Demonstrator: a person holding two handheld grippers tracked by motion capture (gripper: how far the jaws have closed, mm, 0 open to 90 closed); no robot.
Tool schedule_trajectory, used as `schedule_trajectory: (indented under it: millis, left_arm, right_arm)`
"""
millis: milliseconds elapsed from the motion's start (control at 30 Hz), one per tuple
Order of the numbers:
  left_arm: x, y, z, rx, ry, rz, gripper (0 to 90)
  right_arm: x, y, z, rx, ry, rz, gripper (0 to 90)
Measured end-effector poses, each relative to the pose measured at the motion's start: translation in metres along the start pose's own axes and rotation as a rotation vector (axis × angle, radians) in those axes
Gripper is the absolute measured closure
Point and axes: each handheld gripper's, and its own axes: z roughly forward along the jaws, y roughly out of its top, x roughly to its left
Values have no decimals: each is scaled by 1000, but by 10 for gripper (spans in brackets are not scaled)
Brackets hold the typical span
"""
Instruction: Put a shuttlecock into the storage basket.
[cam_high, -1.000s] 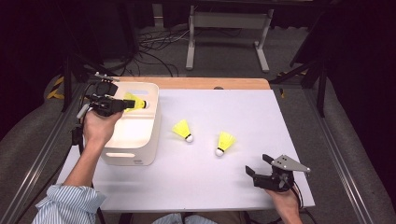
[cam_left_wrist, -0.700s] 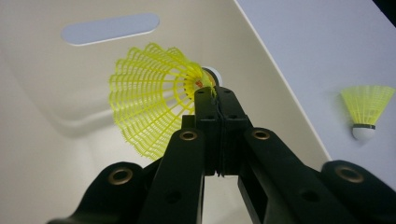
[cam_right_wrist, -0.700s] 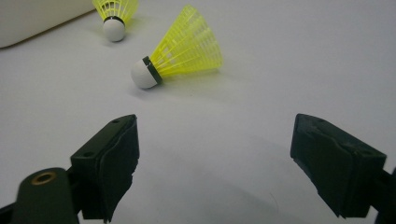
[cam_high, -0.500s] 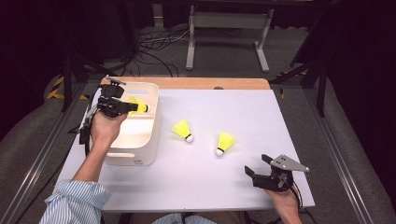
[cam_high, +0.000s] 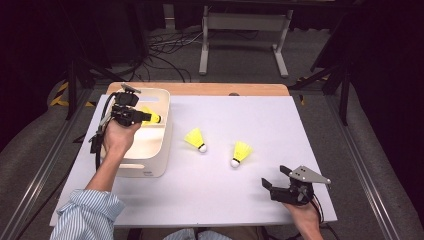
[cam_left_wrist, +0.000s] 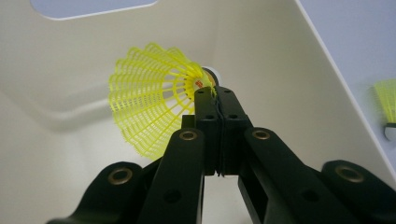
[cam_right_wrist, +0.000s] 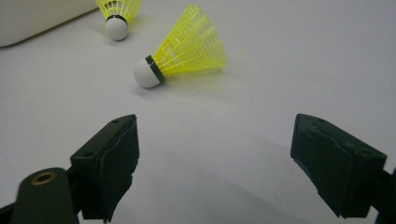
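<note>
My left gripper (cam_high: 145, 118) is shut on a yellow shuttlecock (cam_high: 154, 118) and holds it inside the white bin (cam_high: 167, 131) at the table's left. In the left gripper view the closed jaws (cam_left_wrist: 215, 91) pinch the shuttlecock (cam_left_wrist: 149, 107) near its white cork, skirt fanned to the left, with the bin's wall (cam_left_wrist: 280, 70) behind. Two more yellow shuttlecocks (cam_high: 196, 138) (cam_high: 241, 151) lie on the white table. My right gripper (cam_high: 274, 176) rests open near the front right edge; in its own view the jaws (cam_right_wrist: 247, 144) stand wide apart, the nearer shuttlecock (cam_right_wrist: 187, 49) ahead of them.
The white tabletop (cam_high: 310, 130) has a wooden strip (cam_high: 200, 89) along its far edge. Metal rails run down both sides of the table. A stand and cables lie on the floor beyond. The second loose shuttlecock (cam_right_wrist: 116, 14) lies next to the bin.
My left hand has shifted a little to the right and down, carrying the shuttlecock lower into the bin. The right gripper has stayed where it was.
</note>
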Motion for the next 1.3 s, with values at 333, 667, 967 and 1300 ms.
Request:
schedule_trajectory:
  millis: [333,667,967,1300]
  left_arm:
    - [1,2,7,50,-7,-10,889]
    - [4,3,11,75,-9,-19,886]
    - [3,3,12,74,5,-18,848]
    - [-7,4,6,61,43,-6,554]
  right_arm:
    - [1,0,1,2,4,-3,159]
    - [1,0,2,7,9,-2,158]
    - [1,0,1,6,10,-4,158]
    - [0,0,1,4,1,2,159]
